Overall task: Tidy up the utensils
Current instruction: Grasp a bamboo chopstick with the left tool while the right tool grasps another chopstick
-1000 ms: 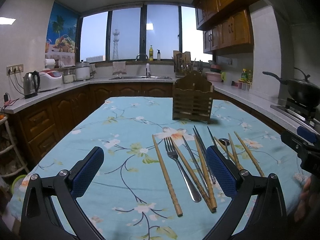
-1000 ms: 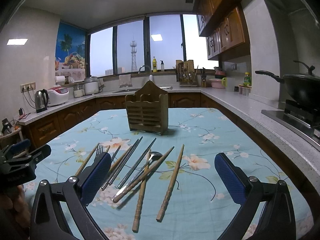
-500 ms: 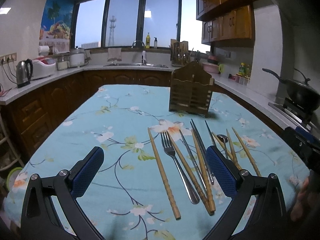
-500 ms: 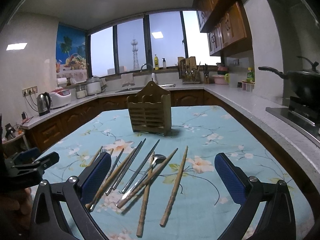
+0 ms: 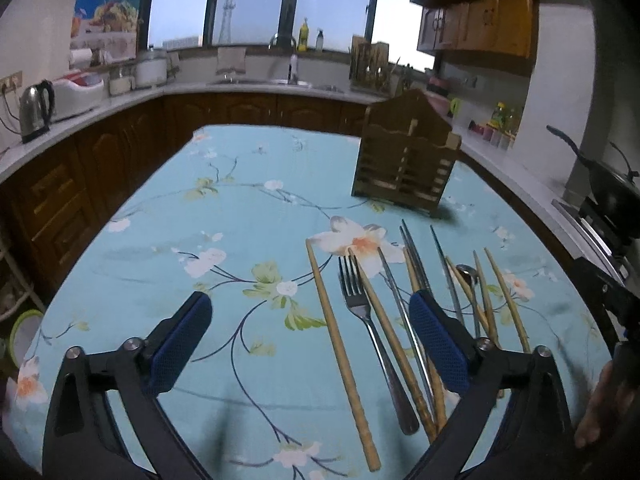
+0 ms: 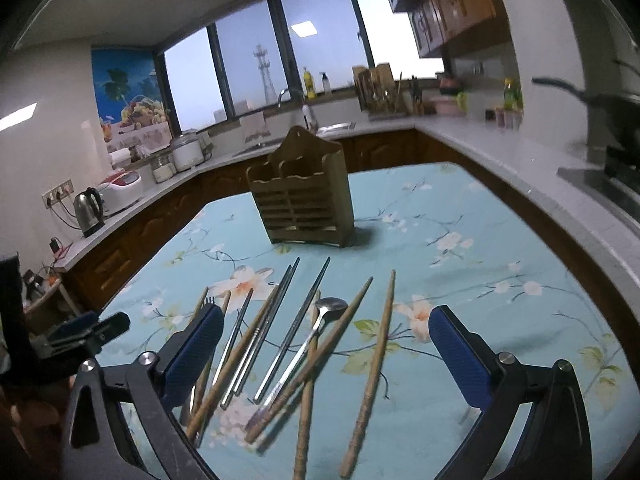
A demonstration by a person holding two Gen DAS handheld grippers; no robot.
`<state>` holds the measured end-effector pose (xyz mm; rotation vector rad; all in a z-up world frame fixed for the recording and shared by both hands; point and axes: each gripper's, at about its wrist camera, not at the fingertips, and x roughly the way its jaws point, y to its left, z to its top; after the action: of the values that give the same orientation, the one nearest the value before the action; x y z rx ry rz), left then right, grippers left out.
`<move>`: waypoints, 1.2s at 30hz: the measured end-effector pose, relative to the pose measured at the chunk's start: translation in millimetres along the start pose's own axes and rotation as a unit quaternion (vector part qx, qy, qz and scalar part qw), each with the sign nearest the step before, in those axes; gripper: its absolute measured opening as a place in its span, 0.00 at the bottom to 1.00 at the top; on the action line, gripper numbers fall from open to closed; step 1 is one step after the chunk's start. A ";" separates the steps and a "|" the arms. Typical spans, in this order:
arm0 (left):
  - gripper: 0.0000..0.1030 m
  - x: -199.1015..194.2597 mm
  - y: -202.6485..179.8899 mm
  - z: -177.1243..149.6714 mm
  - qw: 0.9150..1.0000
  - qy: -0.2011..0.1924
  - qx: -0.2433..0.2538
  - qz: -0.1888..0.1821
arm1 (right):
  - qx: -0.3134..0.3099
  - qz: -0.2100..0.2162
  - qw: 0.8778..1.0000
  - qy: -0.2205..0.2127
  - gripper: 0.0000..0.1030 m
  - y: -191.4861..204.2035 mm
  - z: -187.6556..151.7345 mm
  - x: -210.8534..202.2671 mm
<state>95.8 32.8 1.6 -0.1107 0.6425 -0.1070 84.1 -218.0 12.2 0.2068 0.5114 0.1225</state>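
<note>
both the left gripper (image 5: pixel 310 340) and right gripper (image 6: pixel 326 344) hover agape (holding nothing) over loose utensils (image 6: pixel 304 344) near the wooden holder (image 6: pixel 302 204).

Home kitchen, wooden cabinets (image 5: pixel 476 16) and pale countertop (image 6: pixel 472 136) ringing the room beyond the jaws, sink faucet (image 6: pixel 294 98) under wide windows (image 6: pixel 320 52), electric kettle (image 5: pixel 34 110) far left, wok (image 5: pixel 608 188) far right, floral-clothed table (image 5: pixel 240 220) directly ahead

The left gripper (image 5: pixel 308 338) has black angular arms, blue mesh-textured pads (image 5: pixel 182 344) and silver screws. The right gripper (image 6: pixel 326 354) looks identical. Bare fingers (image 5: pixel 596 408) show at four o'clock.
</note>
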 end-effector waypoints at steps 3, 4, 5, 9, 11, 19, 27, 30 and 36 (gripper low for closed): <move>0.85 16.9 4.7 8.3 1.000 0.023 -0.006 -0.007 | 0.011 0.002 1.000 0.024 0.88 -3.8 6.2 15.7; 0.83 22.7 6.7 11.0 0.999 0.032 -0.008 -0.010 | 0.014 0.003 0.999 0.033 0.82 -5.1 8.0 21.8; 0.78 29.4 8.6 13.6 0.999 0.043 -0.009 -0.013 | 0.018 0.006 0.999 0.040 0.75 -6.7 9.1 26.9; 0.59 58.9 11.6 21.8 0.996 0.092 -0.009 -0.013 | 0.042 0.004 0.996 0.080 0.58 -16.2 15.6 55.9; 0.55 71.5 13.3 25.1 0.993 0.112 -0.012 -0.020 | 0.045 -0.003 0.994 0.104 0.51 -19.6 18.1 72.7; 0.41 114.6 9.2 42.3 0.988 0.155 0.000 -0.025 | 0.056 -0.027 0.983 0.170 0.29 -32.8 21.4 129.1; 0.23 147.5 -3.0 45.6 0.981 0.189 0.037 -0.022 | 0.044 -0.049 0.976 0.208 0.18 -36.8 13.5 161.4; 0.18 149.7 -10.7 45.1 0.981 0.185 0.057 -0.012 | 0.026 -0.058 0.975 0.213 0.17 -32.3 16.0 168.8; 0.06 151.2 -22.5 43.8 0.979 0.176 0.098 -0.001 | -0.022 -0.082 0.974 0.208 0.10 -20.4 14.0 174.7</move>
<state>241.0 -6.5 -49.9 0.1012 0.9819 -0.1934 243.5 -210.9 -63.0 0.0943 0.9394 0.0133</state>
